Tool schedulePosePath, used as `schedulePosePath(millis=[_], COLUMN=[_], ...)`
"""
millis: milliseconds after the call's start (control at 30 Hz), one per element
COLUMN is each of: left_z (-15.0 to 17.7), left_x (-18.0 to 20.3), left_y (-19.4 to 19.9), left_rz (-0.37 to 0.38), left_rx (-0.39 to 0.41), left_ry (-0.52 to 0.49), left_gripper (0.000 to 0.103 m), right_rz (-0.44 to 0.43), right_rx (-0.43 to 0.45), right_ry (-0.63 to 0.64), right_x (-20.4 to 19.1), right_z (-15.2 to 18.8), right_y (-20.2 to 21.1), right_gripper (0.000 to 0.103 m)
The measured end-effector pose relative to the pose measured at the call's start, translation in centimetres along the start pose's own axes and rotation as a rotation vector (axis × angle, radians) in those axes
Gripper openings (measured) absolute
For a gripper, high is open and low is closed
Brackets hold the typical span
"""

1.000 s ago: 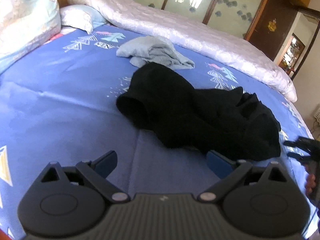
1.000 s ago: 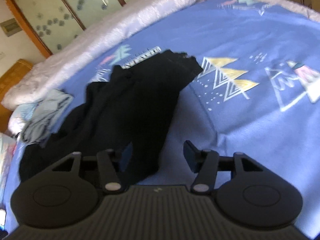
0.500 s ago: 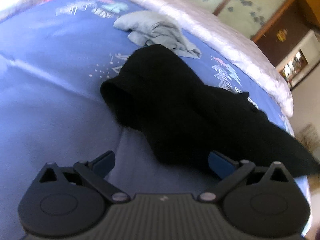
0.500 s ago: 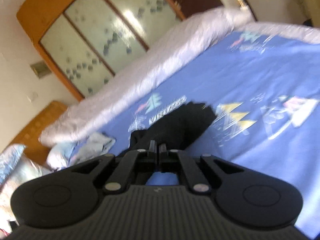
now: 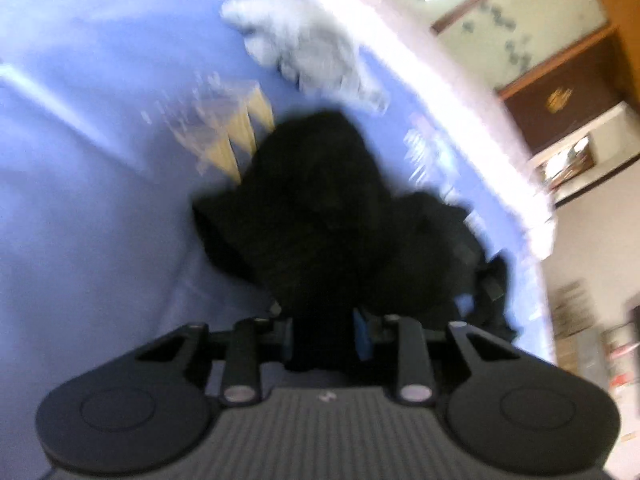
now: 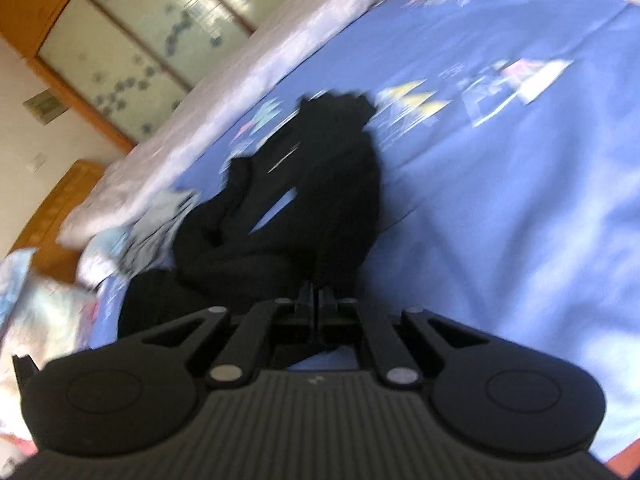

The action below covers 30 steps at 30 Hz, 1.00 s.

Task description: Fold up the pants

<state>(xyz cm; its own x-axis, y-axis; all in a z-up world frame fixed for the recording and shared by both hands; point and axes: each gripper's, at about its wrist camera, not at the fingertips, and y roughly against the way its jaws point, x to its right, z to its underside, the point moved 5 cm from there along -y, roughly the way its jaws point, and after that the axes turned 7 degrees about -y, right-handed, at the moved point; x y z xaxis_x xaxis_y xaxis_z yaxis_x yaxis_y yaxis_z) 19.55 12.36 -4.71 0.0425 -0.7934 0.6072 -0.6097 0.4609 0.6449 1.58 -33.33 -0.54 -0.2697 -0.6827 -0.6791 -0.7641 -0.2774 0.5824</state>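
The black pants [image 5: 320, 208] lie bunched on the blue patterned bedsheet [image 5: 88, 216]. My left gripper [image 5: 322, 334] is shut on a fold of the pants, which fills the space between its blue pads. In the right wrist view the pants [image 6: 312, 200] stretch away from me across the sheet [image 6: 520, 200]. My right gripper [image 6: 315, 300] is shut on the near end of the pants, its fingers pressed together with black cloth hanging from them. Both views are blurred by motion.
A crumpled grey garment [image 5: 308, 48] lies beyond the pants; it also shows in the right wrist view [image 6: 160, 220]. A white quilt [image 6: 248, 68] runs along the bed's far side. Pillows [image 6: 36, 304] lie at the left. A wardrobe [image 6: 132, 32] stands behind.
My left gripper was open above the pants and has closed on them. My right gripper closed half a second ago and stays shut on the cloth. Both cameras have swung; the pants look pulled up.
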Motion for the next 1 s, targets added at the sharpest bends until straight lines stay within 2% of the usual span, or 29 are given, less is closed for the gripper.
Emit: schedulePosePath(millis=[67, 133, 200, 267, 300, 333, 367, 467, 533, 600, 700, 767, 867, 933, 1000], left_z=[-1.8, -4.2, -6.2, -7.0, -6.8, -6.2, -5.4, -2.3, 0.0, 2.1, 5.0, 6.1, 7.5, 7.8, 8.2], left_x=[-1.4, -3.3, -5.6, -8.0, -8.7, -9.4, -9.8, -10.2, -9.2, -7.9, -6.6, -6.0, -5.4, -5.0, -4.7], left_y=[4.3, 8.8, 12.3, 14.9, 15.6, 15.9, 15.7, 14.4, 13.1, 11.5, 9.3, 7.5, 4.9, 3.8, 2.9], left_rz=[-0.006, -0.064, -0.165, -0.251, -0.259, -0.247, -0.235, -0.192, -0.152, -0.133, -0.08, -0.038, 0.007, 0.007, -0.003], left_rx=[0.065, 0.16, 0.252, 0.334, 0.351, 0.355, 0.344, 0.26, 0.196, 0.121, 0.034, -0.015, -0.067, -0.088, -0.092], left_ry=[0.023, 0.036, 0.072, 0.141, 0.161, 0.177, 0.183, 0.17, 0.13, 0.082, 0.072, 0.104, 0.159, 0.174, 0.178], left_gripper=[0.026, 0.027, 0.044, 0.055, 0.058, 0.069, 0.081, 0.082, 0.082, 0.082, 0.082, 0.082, 0.083, 0.083, 0.083], right_rz=[-0.058, -0.144, -0.227, -0.276, -0.281, -0.267, -0.25, -0.179, -0.1, -0.042, 0.026, 0.055, 0.047, 0.04, 0.072], right_rx=[-0.053, -0.116, -0.194, -0.255, -0.268, -0.256, -0.239, -0.137, -0.032, 0.047, 0.146, 0.163, 0.14, 0.114, 0.109], right_ry=[0.029, 0.047, 0.093, 0.15, 0.17, 0.184, 0.189, 0.174, 0.139, 0.083, 0.011, -0.03, -0.104, -0.128, -0.124], right_x=[-2.0, -4.5, -7.3, -9.4, -9.8, -9.8, -9.5, -7.2, -4.9, -2.1, 0.7, 1.6, 2.9, 3.1, 3.1], right_z=[1.2, 2.8, 4.9, 6.5, 7.0, 7.2, 6.8, 3.3, -0.6, -3.8, -9.1, -12.0, -14.7, -15.5, -16.1], right_y=[-0.5, -0.9, -1.7, -2.5, -2.9, -3.0, -3.0, -3.1, -3.5, -4.8, -7.6, -10.4, -14.7, -17.5, -19.6], right_gripper=[0.005, 0.008, 0.01, 0.031, 0.046, 0.046, 0.046, 0.046, 0.046, 0.046, 0.046, 0.046, 0.051, 0.058, 0.06])
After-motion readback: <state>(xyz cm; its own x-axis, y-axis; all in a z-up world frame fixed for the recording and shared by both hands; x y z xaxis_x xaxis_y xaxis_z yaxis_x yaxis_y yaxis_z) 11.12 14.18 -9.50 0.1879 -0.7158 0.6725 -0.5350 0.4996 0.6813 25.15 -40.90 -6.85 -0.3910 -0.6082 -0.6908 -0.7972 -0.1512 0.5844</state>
